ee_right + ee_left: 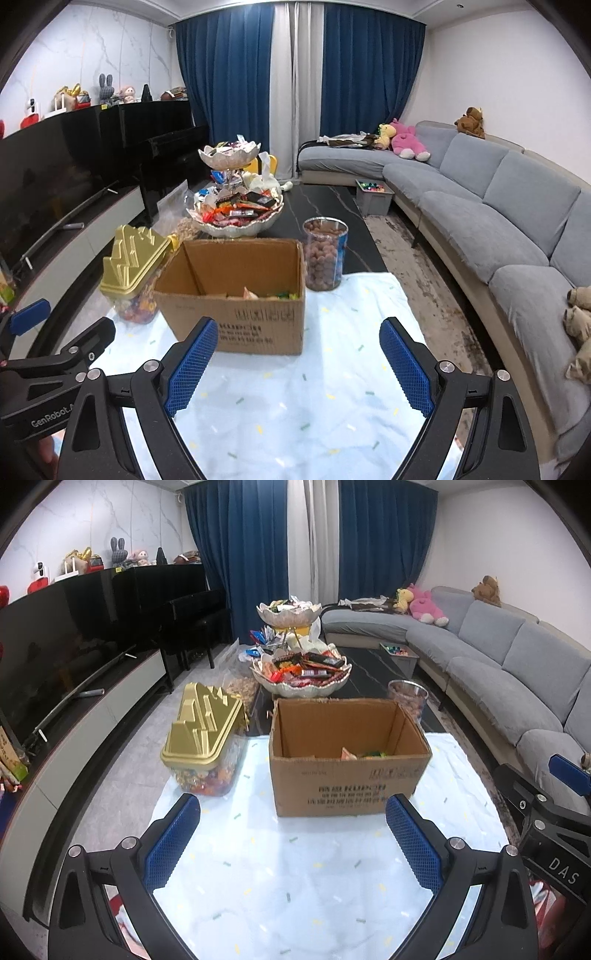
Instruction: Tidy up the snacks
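An open cardboard box (347,775) stands on the pale blue cloth (295,878), with a few snack packets (364,754) in its bottom. It also shows in the right wrist view (240,314). My left gripper (293,812) is open and empty, just in front of the box. My right gripper (297,336) is open and empty, in front of the box's right corner. A clear tub with a gold lid (201,734) full of candies stands left of the box. A tiered shell bowl (303,675) heaped with snacks stands behind it.
A clear jar of brown nuts (325,258) stands right of the box on the dark table (321,206). A grey bin (373,195) sits at the sofa's edge. A grey sofa (498,221) runs along the right, a TV cabinet (92,716) along the left.
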### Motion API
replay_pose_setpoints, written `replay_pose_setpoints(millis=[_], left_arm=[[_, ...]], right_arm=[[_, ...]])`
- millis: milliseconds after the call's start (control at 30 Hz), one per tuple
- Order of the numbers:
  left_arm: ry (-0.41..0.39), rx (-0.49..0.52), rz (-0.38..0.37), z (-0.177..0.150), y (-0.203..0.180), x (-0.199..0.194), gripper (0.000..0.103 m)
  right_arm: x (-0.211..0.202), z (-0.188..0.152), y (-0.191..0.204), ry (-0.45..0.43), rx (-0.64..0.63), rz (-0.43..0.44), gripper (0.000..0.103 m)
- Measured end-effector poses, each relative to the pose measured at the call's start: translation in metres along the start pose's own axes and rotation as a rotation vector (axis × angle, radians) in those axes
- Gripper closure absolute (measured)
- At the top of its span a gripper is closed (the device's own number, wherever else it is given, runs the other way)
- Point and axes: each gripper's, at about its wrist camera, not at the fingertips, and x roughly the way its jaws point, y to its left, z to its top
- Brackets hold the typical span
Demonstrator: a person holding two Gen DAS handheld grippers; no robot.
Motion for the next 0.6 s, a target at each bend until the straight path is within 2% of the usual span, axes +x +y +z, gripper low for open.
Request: replay_pose_setpoints(millis=[467,600], left_arm=[[0.008,-0.004,-0.002,-0.047,-0.003,-0.047,0.001],[0.017,-0.007,0.000,-0.063,-0.001,-0.061,0.001]], right_arm=[[-0.052,-0.045,-0.014,-0.002,-0.002,-0.043,0.013],[-0.067,-0.054,-0.019,0.007,0.016,-0.029,0.013]])
